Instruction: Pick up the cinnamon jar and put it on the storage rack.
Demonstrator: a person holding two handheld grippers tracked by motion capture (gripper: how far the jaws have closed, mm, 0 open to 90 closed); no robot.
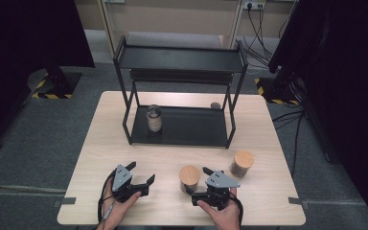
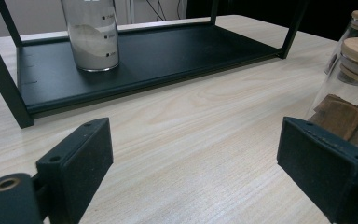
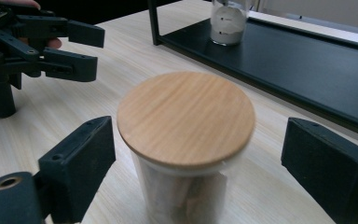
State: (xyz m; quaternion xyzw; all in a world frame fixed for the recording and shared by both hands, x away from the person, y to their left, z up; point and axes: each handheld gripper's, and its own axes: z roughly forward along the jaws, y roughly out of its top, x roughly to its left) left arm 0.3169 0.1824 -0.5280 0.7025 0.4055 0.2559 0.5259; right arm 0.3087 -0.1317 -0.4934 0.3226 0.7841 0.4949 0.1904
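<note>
My right gripper stood at the near jar, near-centre on the worktop, its fingers partly open either side of the wooden lid, not yet pressing. I judged it best to close below the lid (on the glass). My left gripper hung wide open, empty.

the high view looks forward and down from above the person's side, taking in the whole counter and black rack. each gripper view sits low and close over the counter, facing the rack. all three share the wooden-lidded jar and the rack's white-filled jar.
</note>
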